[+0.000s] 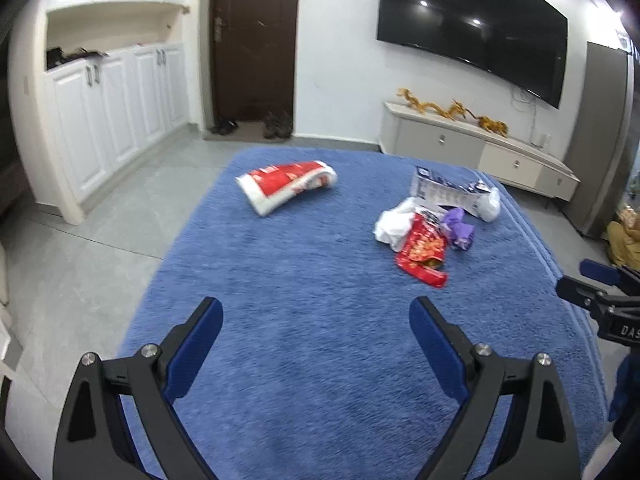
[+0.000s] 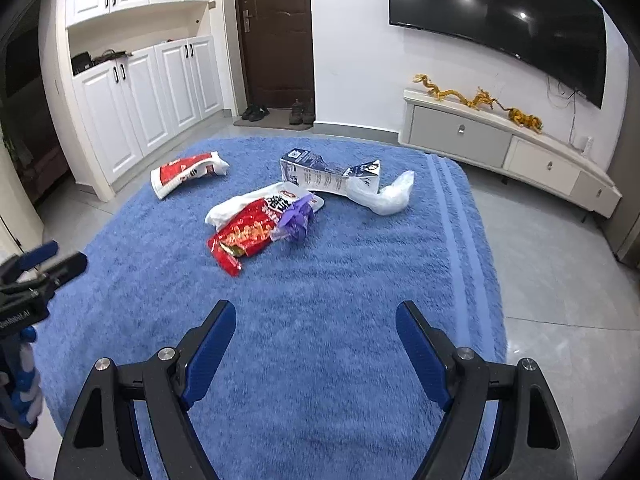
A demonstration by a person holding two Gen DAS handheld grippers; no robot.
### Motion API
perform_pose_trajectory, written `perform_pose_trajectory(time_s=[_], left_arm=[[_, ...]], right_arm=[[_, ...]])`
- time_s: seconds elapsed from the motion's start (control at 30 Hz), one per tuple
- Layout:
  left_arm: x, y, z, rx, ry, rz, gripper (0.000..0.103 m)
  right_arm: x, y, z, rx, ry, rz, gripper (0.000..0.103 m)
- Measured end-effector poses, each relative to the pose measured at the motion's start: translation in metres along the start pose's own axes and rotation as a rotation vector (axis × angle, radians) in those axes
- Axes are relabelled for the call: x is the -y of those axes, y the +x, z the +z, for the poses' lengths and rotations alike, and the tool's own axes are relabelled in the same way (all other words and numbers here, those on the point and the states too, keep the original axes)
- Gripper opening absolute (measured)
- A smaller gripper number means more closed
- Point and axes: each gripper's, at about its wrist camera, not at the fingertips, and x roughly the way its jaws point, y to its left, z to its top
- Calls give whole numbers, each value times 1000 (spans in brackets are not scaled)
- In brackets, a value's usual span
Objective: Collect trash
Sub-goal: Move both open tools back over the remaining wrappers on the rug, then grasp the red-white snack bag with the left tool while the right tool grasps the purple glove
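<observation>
Left wrist view: the left gripper fills the bottom of the frame with its jaws spread wide and nothing between them, only bare blue rug under the gap. The trash sits higher up on the rug. A red and white bag lies alone just above centre, well apart from the rest. To the right of centre is a heap: a red snack wrapper lies against a crumpled white bag, with a purple wrapper just beside them, and a flattened blue carton behind, touching a clear plastic bag. The other gripper pokes in at the right edge. Nothing lies on the rug between the jaws and the trash. Behind stand white cabinets at upper left, a dark door at top centre, a television at upper right and a low console carrying a golden dragon ornament.

Right wrist view: the right gripper is likewise wide open and empty at the bottom. The heap lies at the centre of the frame, with the red snack wrapper nearest; the red and white bag is up and left. The rug in between is unobstructed. The left gripper shows at the left edge. Shoes sit by the door.
</observation>
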Motion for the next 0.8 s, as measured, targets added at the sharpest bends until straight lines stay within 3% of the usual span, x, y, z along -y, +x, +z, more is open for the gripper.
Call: perform_pose_trajectory(time_s=[0.17, 0.3, 0.53, 0.67, 0.8], left_arm=[[15, 36, 13, -76, 11, -121, 87], [32, 65, 25, -119, 32, -197, 83], [48, 108, 40, -191, 6, -259, 77], [52, 130, 43, -241, -18, -259, 66], [58, 140, 44, -267, -26, -270, 63]], right_arm=[[13, 17, 12, 6, 25, 53, 80], [23, 33, 24, 13, 43, 89, 74], [34, 61, 43, -5, 58, 120, 69], [31, 79, 54, -19, 49, 131, 66], [23, 97, 65, -37, 37, 168, 59]])
